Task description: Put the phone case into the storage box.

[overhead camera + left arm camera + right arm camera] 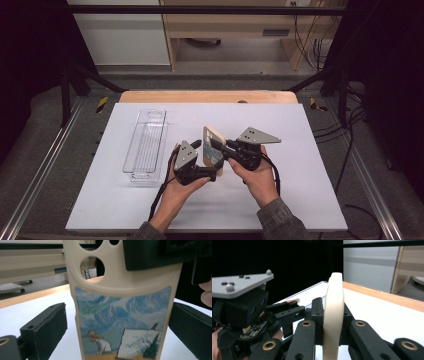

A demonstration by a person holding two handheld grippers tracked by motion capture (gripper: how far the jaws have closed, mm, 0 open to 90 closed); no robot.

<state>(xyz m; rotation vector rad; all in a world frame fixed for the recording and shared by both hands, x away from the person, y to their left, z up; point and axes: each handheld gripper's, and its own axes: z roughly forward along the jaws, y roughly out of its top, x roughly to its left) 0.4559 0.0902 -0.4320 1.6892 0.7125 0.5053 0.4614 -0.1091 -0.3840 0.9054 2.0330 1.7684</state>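
Midair above the desk (300,190), right tongs (333,322) clamp the cream phone case (212,146); left tongs (117,327), apart, should close squarely on its edges before any handover.

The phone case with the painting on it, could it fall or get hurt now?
It might. The right gripper pinches the phone case only at its thin edge, up off the table, so a twist could let it slip and drop. The left gripper stands open around the case, and one of its fingers is clear of it on one side; closing off-centre could knock the case loose. A hard squeeze might bend the soft case.
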